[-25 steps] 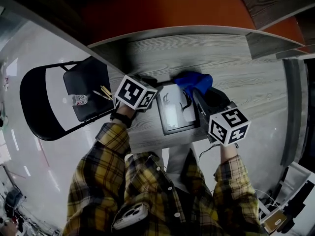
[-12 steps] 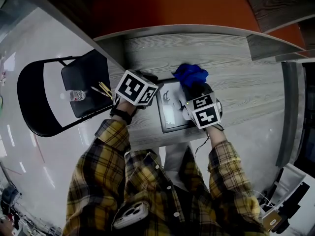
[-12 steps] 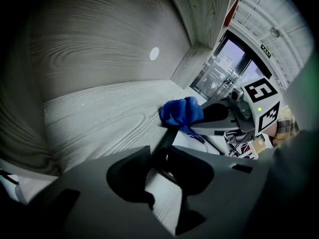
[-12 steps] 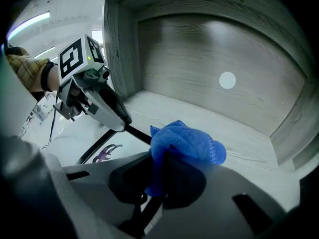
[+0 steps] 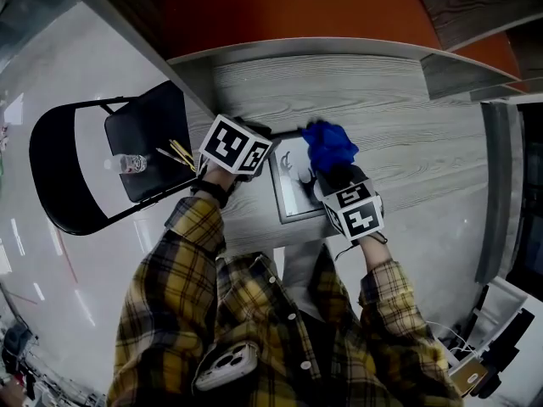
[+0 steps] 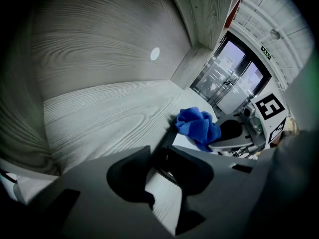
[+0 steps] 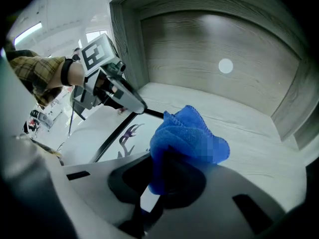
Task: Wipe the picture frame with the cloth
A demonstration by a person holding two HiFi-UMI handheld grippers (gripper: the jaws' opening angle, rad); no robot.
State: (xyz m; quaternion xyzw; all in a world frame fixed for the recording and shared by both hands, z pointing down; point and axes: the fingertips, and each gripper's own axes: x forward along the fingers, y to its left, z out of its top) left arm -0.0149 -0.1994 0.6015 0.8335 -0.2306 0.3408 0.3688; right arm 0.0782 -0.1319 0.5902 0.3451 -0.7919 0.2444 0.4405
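Note:
The picture frame (image 5: pixel 293 189), black-edged with a white picture and a dark drawing (image 7: pixel 127 133), lies flat on the grey wood table (image 5: pixel 399 125). My left gripper (image 5: pixel 261 158) is at the frame's left edge, its jaws closed on the black border (image 6: pixel 167 137). The right gripper (image 5: pixel 327 176) is shut on a bunched blue cloth (image 5: pixel 329 147), which rests over the frame's far right part. In the right gripper view the cloth (image 7: pixel 187 136) bulges out of the jaws above the picture. The left gripper view shows the cloth (image 6: pixel 199 126) and the right gripper (image 6: pixel 234 136) across the frame.
A black folding chair (image 5: pixel 140 155) stands left of the table with a small bottle (image 5: pixel 127 164) and some yellow sticks (image 5: pixel 178 155) on its seat. The frame lies close to the table's near edge. A wood-grain back panel (image 7: pixel 209 44) rises behind the table.
My right gripper has swung left from beside the frame to over its right side, the cloth staying at the far right corner. The left gripper has stayed at the frame's left edge.

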